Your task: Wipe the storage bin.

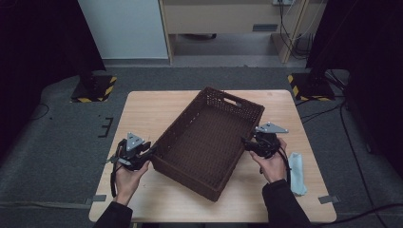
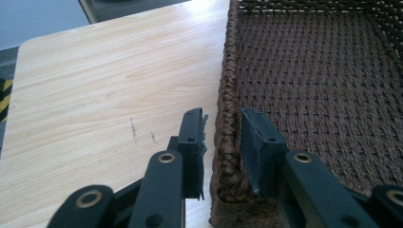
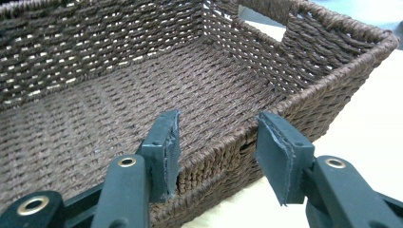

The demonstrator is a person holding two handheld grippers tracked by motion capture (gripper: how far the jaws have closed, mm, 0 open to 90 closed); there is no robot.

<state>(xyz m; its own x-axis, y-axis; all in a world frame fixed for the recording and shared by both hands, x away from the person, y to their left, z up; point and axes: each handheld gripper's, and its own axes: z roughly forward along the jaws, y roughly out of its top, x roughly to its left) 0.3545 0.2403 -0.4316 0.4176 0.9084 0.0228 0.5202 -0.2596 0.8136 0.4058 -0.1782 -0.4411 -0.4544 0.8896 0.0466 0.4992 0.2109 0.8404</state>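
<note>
A dark brown woven basket (image 1: 183, 118) lies slantwise in the middle of the wooden table (image 1: 142, 114), with nothing inside it. My left gripper (image 1: 153, 151) is at the basket's near-left corner. In the left gripper view its jaws (image 2: 223, 128) straddle the wall (image 2: 228, 71), one pad outside and one inside, pressed on the rim. My right gripper (image 1: 244, 142) is at the right long wall. In the right gripper view its jaws (image 3: 218, 123) stand astride that wall (image 3: 332, 80): the inner pad touches the weave and the outer pad is apart from it.
A pale blue cloth (image 1: 297, 173) lies on the table's right edge beside my right forearm. Bare wood stretches left of the basket (image 2: 95, 95). Stand bases with yellow-black stripes (image 1: 95, 88) (image 1: 309, 85) sit on the floor beyond the far corners.
</note>
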